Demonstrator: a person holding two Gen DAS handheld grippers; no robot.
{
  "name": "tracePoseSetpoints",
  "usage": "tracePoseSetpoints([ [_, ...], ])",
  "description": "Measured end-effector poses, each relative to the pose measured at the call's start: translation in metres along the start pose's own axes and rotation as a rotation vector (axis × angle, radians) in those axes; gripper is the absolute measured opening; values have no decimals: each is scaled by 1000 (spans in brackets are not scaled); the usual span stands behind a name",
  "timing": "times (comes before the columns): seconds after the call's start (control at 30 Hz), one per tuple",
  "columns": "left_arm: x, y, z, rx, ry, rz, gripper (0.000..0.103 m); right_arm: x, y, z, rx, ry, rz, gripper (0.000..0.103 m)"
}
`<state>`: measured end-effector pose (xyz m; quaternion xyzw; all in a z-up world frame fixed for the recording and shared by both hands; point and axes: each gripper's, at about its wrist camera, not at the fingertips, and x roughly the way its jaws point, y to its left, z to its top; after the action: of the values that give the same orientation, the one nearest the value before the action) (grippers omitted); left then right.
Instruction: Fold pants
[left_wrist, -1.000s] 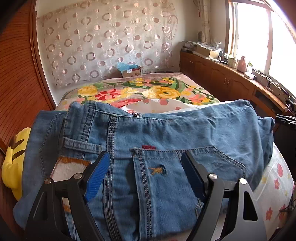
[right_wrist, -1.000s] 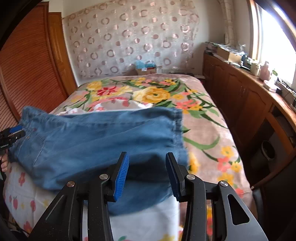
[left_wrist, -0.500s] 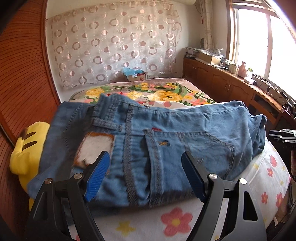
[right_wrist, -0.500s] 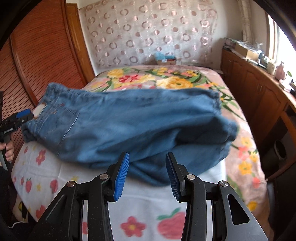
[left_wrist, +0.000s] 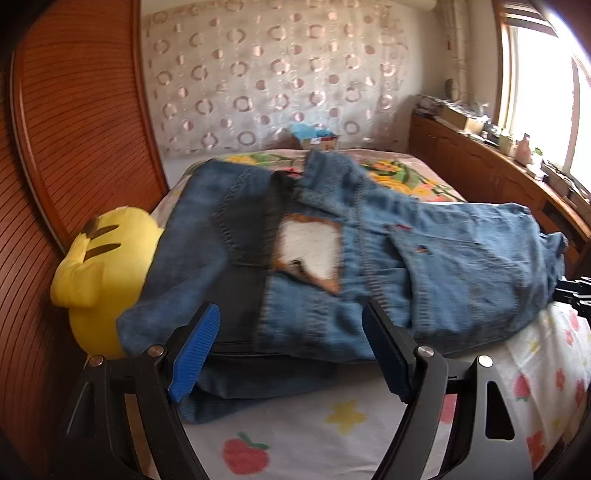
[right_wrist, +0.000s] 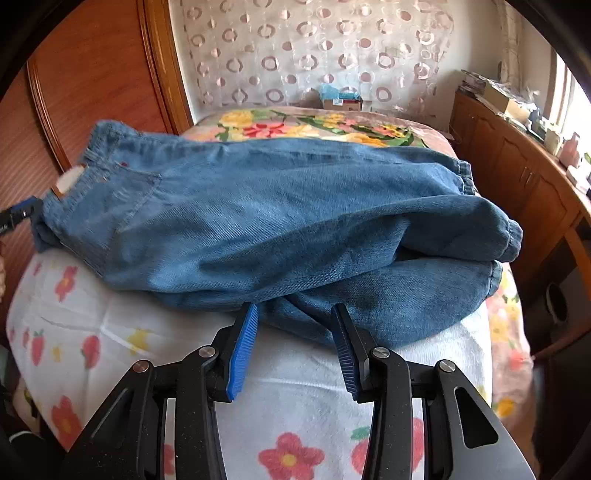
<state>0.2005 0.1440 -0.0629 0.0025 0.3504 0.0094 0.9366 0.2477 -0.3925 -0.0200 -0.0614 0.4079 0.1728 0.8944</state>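
The blue jeans (left_wrist: 388, 280) lie folded in a stack across the white flower-print cover (right_wrist: 122, 332), waistband and white label (left_wrist: 308, 247) toward the left. My left gripper (left_wrist: 291, 325) stands open and wide just short of the waistband end, its pads pressing on nothing. In the right wrist view the jeans (right_wrist: 280, 221) stretch from the waistband to the cuffs (right_wrist: 506, 236) at right. My right gripper (right_wrist: 295, 317) is open in front of the lower leg's fold, with no denim pinched. Each gripper shows at the edge of the other's view: left gripper (right_wrist: 18, 214), right gripper (left_wrist: 576, 291).
A yellow plush toy (left_wrist: 103, 280) sits against the wooden wall panel (left_wrist: 74, 129) left of the jeans. The flowered blanket (right_wrist: 314, 125) covers the far bed, with a small box (right_wrist: 341, 99) behind. Wooden cabinets (right_wrist: 517, 173) run along the right under the window.
Both grippers have drawn back from the jeans toward the bed's near edge. The left view has swung left, bringing the yellow plush and the waistband label toward the middle.
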Motion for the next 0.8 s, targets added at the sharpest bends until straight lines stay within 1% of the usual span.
tracePoseSetpoints([
  [0.07, 8, 4, -1, -9, 20, 2, 74, 7, -4, 2, -15, 17, -12, 43],
  [0.17, 21, 6, -4, -9, 43, -4, 70, 15, -4, 4, -31, 29, -16, 44],
  [0.23, 25, 5, -4, -9, 44, -12, 68, 17, -1, 5, -48, 29, -26, 44],
  [0.3, 28, 3, -4, -9, 45, -25, 60, 21, 1, 8, -74, 28, -37, 44],
  [0.33, 29, 3, -4, -9, 46, -32, 58, 21, 4, 5, -89, 26, -44, 44],
  [0.37, 29, 2, -4, -8, 46, -42, 50, 22, 5, 5, -104, 25, -51, 44],
  [0.4, 28, 1, -4, -6, 46, -49, 46, 22, 7, 4, -116, 21, -55, 41],
  [0.43, 28, 0, -4, -2, 44, -41, 44, 25, 19, 2, -126, 17, -52, 32],
  [0.47, 26, -2, -4, 9, 39, -26, 39, 25, 20, 1, -136, 14, -44, 20],
  [0.53, 24, -4, -4, 19, 33, -24, 30, 23, 24, -2, -143, 8, -38, 8],
  [0.6, 20, -5, -3, 24, 25, -30, 20, 21, 24, -5, -143, -1, -32, 5],
  [0.67, 15, -7, -1, 32, 13, -25, 18, 19, 19, -5, -123, -14, -26, 2],
  [0.77, 1, -12, 3, 37, -21, -21, 15, 5, 15, -3, -98, -65, -29, 2],
  [0.8, -3, -14, 5, 40, -31, -20, 5, -1, 14, -2, -90, -87, -32, 2],
])
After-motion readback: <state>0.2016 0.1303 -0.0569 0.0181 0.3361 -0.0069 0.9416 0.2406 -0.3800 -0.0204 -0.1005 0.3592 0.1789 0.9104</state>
